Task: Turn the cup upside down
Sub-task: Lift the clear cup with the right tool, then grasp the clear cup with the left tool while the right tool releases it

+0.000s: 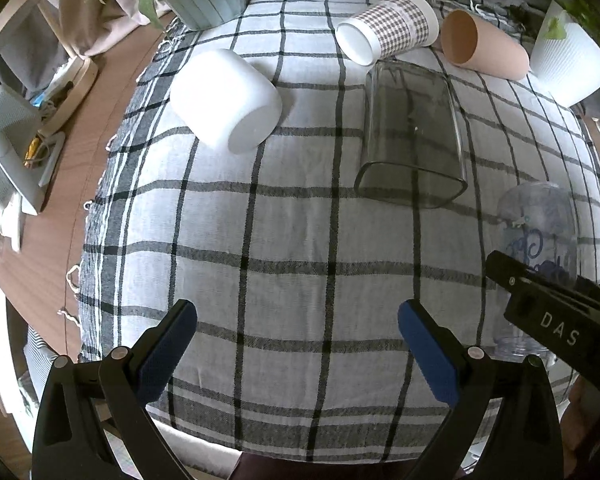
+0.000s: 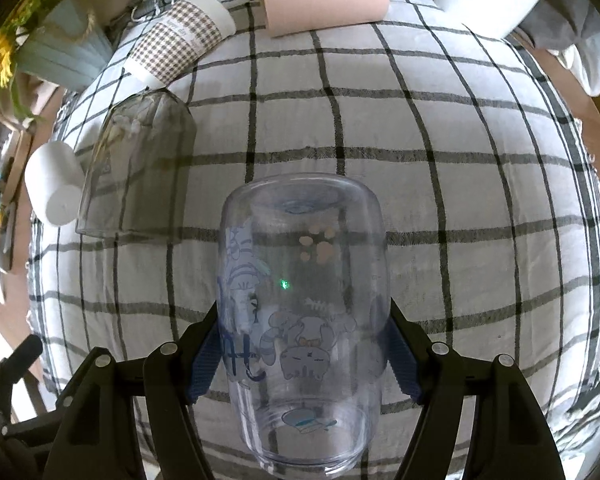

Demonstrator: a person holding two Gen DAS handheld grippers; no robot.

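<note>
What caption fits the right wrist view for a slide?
Right gripper grips a clear printed cup between its fingers above the checked cloth.

My right gripper (image 2: 302, 344) clamps a clear printed cup (image 2: 302, 320) between its blue pads (image 2: 204, 364), upside down over the checked cloth (image 2: 460, 200). Behind it lie a smoky glass (image 2: 136, 172), a houndstooth cup (image 2: 180, 44) and a pink cup (image 2: 324, 0).

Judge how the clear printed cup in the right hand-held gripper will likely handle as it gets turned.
The clear printed cup looks like thin, empty plastic, so probably light. Its glossy, rounded wall may slip between the right hand-held gripper pads. Set on its side, it would likely roll.
</note>
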